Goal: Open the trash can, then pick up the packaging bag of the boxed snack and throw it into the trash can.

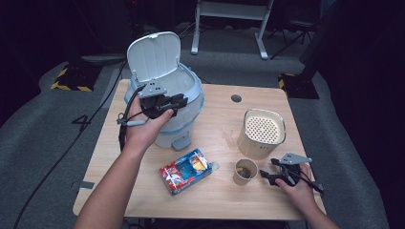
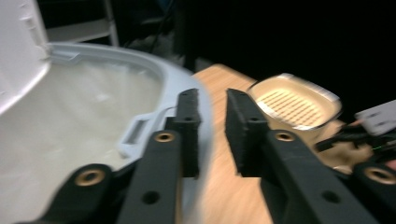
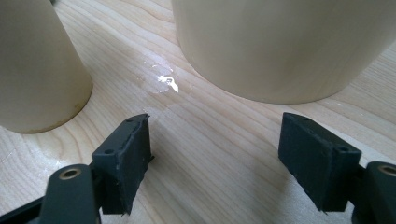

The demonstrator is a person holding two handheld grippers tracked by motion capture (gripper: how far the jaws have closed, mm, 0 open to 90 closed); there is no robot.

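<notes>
A white pedal bin [image 1: 187, 125] stands at the table's back left with its lid [image 1: 154, 56] raised. My left gripper [image 1: 166, 105] hovers at the bin's near rim; in the left gripper view the left gripper [image 2: 212, 95] is open with nothing between the jaws, and the bin's rim [image 2: 154, 70] and pale inside lie to the left. My right gripper [image 1: 267, 175] rests low at the front right, and in its own view the right gripper [image 3: 215, 149] is open and empty. A paper cup [image 1: 245, 171] [image 3: 37, 70] and a cream canister [image 1: 264, 131] [image 3: 280, 46] stand just ahead of it.
A red and blue snack packet [image 1: 186, 171] lies at the front middle of the wooden table [image 1: 215, 200]. The bin's pedal [image 1: 181, 142] points toward the packet. A small shiny spot [image 3: 163, 81] marks the wood between cup and canister. A cable [image 1: 71, 143] trails off the table's left side.
</notes>
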